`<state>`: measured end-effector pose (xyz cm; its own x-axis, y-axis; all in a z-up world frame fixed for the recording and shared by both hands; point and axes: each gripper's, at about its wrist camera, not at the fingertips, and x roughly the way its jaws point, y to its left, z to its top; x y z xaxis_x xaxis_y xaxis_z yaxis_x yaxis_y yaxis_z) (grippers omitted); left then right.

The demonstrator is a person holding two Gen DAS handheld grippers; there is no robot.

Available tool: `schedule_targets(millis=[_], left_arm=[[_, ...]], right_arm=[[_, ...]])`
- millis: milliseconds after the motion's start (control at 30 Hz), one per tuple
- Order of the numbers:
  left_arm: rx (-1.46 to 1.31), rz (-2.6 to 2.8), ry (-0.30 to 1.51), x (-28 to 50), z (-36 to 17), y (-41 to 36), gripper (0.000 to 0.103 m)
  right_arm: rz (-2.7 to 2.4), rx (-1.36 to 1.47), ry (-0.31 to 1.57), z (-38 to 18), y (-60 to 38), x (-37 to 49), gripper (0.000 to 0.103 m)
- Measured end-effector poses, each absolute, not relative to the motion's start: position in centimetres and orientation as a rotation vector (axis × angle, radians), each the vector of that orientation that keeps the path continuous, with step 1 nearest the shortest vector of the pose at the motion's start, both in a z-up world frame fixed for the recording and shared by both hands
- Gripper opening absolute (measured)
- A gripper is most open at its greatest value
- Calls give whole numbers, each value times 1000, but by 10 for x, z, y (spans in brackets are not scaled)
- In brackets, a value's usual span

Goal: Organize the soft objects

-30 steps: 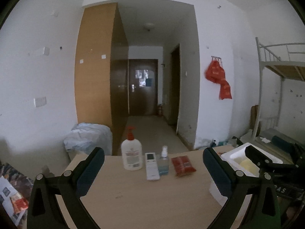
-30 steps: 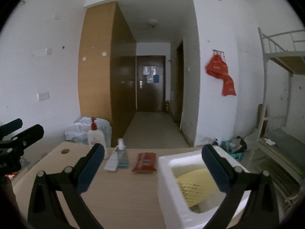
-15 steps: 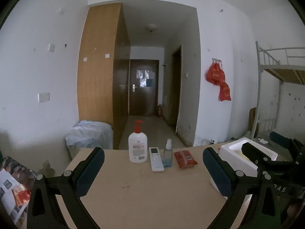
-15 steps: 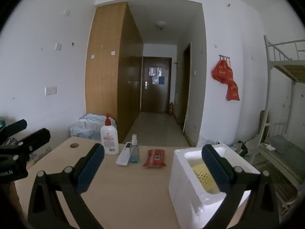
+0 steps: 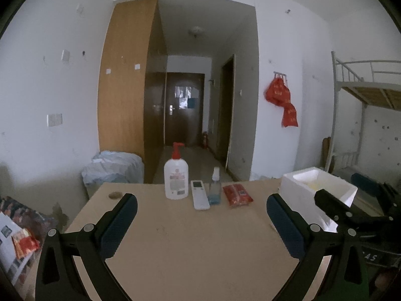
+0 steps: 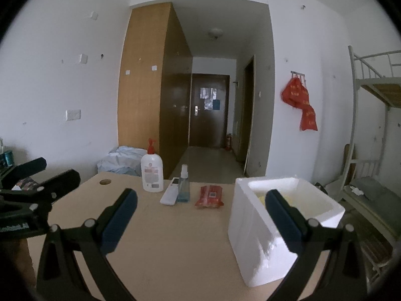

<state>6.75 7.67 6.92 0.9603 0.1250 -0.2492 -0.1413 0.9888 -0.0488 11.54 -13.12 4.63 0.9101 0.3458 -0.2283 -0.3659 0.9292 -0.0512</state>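
Observation:
A white foam box [image 6: 260,228] stands on the right part of the wooden table [image 6: 175,245], with a yellow soft thing [image 6: 293,199] lying inside it. The same foam box [image 5: 313,188] shows at the right in the left wrist view. A red soft packet [image 6: 210,195] [image 5: 236,195] lies flat at the table's far side. My left gripper [image 5: 201,222] is open over the table's middle, empty. My right gripper [image 6: 200,219] is open too, empty, its right finger in front of the box.
At the far edge stand a pump bottle [image 5: 176,176], a white remote [image 5: 199,197] and a small spray bottle [image 5: 214,188]. A cable hole [image 6: 105,182] sits in the table's far left corner. A bunk bed [image 6: 371,130] is at the right, a bundle [image 5: 112,166] on the floor beyond.
Both grippers have pulled back and risen, so the bottles, the packet and the box now look smaller and farther. Both stayed open.

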Motion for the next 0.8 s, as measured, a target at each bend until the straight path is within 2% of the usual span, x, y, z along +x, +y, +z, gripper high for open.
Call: schedule_targets(millis=[800], left_arm=[[-99,169,304,30,4,73,103]], right_arm=[[400,-80,250,-4,-139,71,103]])
